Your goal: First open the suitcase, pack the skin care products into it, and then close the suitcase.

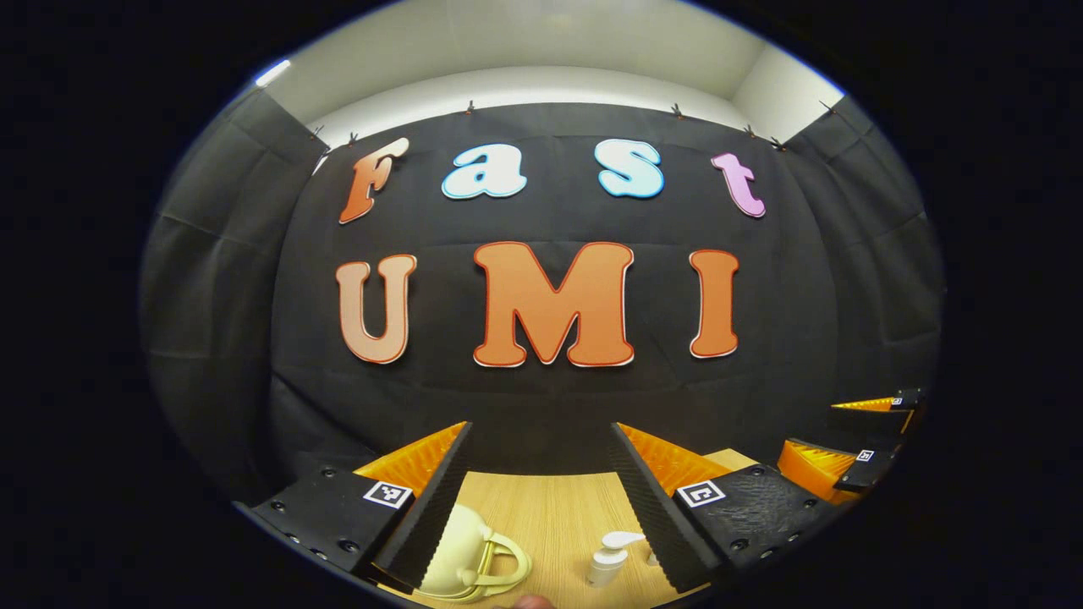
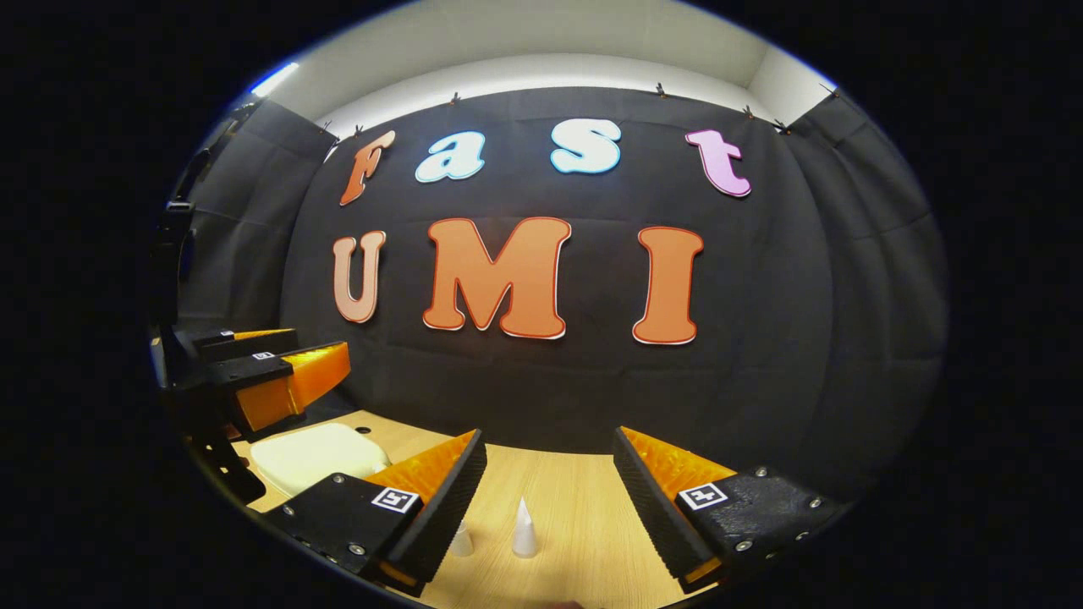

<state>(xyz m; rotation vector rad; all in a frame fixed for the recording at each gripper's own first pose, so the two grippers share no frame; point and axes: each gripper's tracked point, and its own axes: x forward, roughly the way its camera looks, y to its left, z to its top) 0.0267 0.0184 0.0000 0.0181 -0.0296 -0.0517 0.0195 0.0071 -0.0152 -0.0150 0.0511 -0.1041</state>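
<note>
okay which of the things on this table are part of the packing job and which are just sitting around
Part of the job: cream suitcase, closed; white pump bottle; two white cone-topped bottles; open left gripper; open right gripper.

Just there: wooden table.

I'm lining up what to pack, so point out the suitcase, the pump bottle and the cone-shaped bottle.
suitcase (image 1: pixel 453 541), left gripper view, rounded shell beside the handle
pump bottle (image 1: pixel 607 565), left gripper view, body
cone-shaped bottle (image 2: pixel 525 529), right gripper view, tapered body
</note>
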